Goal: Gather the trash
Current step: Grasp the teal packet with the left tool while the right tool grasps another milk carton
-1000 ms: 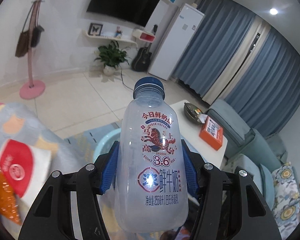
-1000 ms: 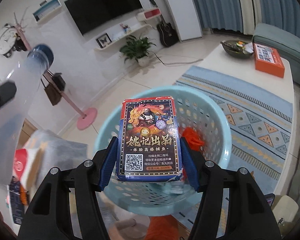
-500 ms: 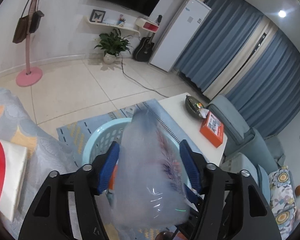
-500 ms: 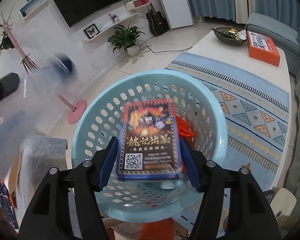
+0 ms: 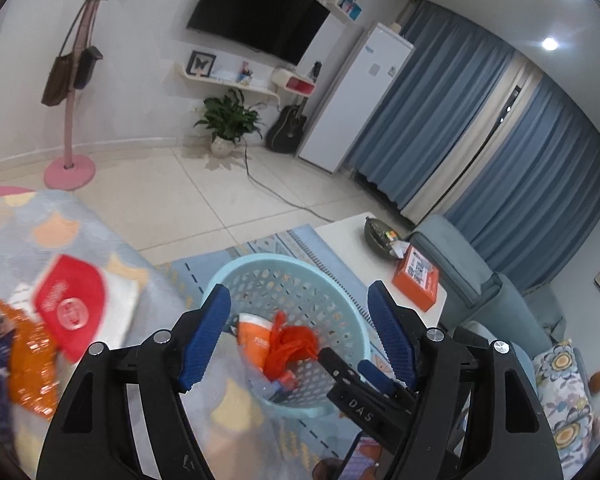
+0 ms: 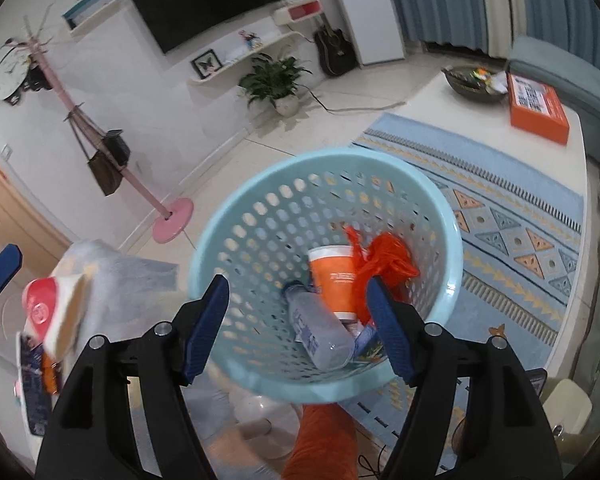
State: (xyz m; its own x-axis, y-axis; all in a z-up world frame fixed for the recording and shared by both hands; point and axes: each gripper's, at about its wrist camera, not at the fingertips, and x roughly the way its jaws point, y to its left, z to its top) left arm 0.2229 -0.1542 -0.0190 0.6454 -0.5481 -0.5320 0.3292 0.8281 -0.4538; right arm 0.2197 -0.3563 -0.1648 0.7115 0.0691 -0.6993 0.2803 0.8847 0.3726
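A light blue perforated basket (image 6: 256,204) stands on the floor below both grippers; it also shows in the left wrist view (image 5: 340,288). Inside it lie a clear milk bottle (image 6: 320,332), an orange cup (image 6: 336,280), an orange plastic bag (image 6: 388,256) and the corner of a card box (image 6: 366,340). My right gripper (image 6: 300,324) is open and empty above the basket. My left gripper (image 5: 300,332) is open and empty above the basket's near side. The right gripper's tip (image 5: 352,384) shows in the left wrist view.
A patterned cloth surface (image 5: 40,240) at the left holds a red-and-white pack (image 5: 72,308), an orange wrapper (image 5: 32,372) and other litter. A white coffee table (image 6: 480,116) with an orange box (image 6: 536,108) and a bowl stands at the right. A pink coat stand (image 6: 172,220) is behind.
Both grippers opened over the basket. The milk bottle left my left gripper and the card box left my right gripper; both now lie in the basket.
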